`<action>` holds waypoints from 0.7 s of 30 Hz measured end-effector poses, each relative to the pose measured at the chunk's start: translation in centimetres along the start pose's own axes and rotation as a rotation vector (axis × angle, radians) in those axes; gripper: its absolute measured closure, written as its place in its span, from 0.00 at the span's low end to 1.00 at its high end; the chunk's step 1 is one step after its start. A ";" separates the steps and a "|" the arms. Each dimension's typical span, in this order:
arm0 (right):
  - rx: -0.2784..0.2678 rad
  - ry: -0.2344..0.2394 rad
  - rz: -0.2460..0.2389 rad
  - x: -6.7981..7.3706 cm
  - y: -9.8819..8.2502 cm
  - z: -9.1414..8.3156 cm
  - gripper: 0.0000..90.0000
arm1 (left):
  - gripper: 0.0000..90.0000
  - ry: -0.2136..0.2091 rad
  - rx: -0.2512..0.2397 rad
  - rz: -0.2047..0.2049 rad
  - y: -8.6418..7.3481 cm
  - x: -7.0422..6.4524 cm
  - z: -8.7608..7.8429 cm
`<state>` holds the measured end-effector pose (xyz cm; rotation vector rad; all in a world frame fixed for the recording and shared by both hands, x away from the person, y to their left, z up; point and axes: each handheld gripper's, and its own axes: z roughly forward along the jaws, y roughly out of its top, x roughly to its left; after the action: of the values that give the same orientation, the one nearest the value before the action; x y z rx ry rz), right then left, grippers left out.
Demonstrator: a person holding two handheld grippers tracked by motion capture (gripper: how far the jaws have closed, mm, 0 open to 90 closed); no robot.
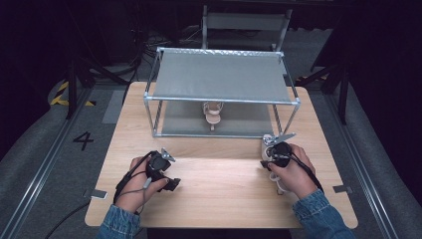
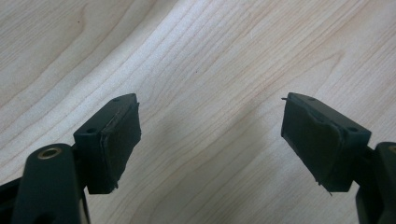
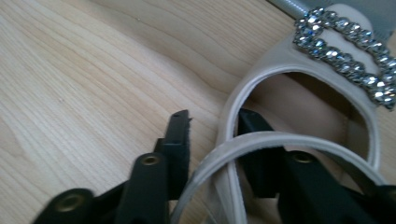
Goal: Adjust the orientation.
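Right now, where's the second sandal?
In the high view, the other sandal stands on the lower shelf of the metal rack, centre, behind both hands.

The shelf frame (image 1: 221, 94) stands on the far half of the counter (image 1: 219, 194), and everything else is placed from it. On its lower shelf, under the top shelf and about midway across, sits one sandal (image 1: 213, 113). Before the frame's near right corner post, just beside it, a second sandal (image 3: 299, 116) lies on the counter under the right hand (image 1: 291, 172), with the right gripper (image 3: 212, 135) straddling one side of it (one of its fingers (image 3: 180, 140) outside, the other inside the strap). Before the frame's near left corner, farther off toward the counter's near edge, lies the left hand (image 1: 142, 184) with the left gripper (image 2: 210, 135) over bare counter. Behind the frame, off the counter, stands a chair (image 1: 246, 25).
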<state>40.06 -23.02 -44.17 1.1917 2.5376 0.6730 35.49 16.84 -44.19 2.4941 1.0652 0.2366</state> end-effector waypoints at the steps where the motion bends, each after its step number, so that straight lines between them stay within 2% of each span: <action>1: 0.000 0.000 0.000 0.0 0.0 0.0 0.79 | 0.23 0.000 0.000 0.000 0.0 0.0 0.0; 4: 0.012 -0.017 -0.019 0.0 0.0 -0.4 0.95 | 0.23 0.001 0.000 0.004 -0.1 0.0 0.1; 5: 0.026 -0.011 -0.020 0.1 0.1 -0.4 0.97 | 0.23 0.000 0.002 -0.004 -0.2 0.0 0.1; 8: 0.047 -0.010 -0.035 0.0 0.0 -0.7 0.97 | 0.23 0.002 0.006 -0.006 -0.4 0.2 0.0; 13: 0.022 0.001 -0.030 -0.1 0.1 -1.6 0.97 | 0.23 0.006 0.000 -0.017 -0.7 0.4 -0.3; 19: -0.020 0.052 -0.056 0.9 1.6 -2.7 0.97 | 0.23 0.006 -0.015 -0.039 -1.1 0.5 -0.9; 21: -0.033 0.065 -0.074 1.3 2.8 -2.7 0.97 | 0.23 0.008 -0.023 -0.040 -1.3 0.5 -1.4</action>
<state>39.96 -21.27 -40.49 1.0766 2.5986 0.7445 34.52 18.44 -43.52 2.4505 1.1086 0.2457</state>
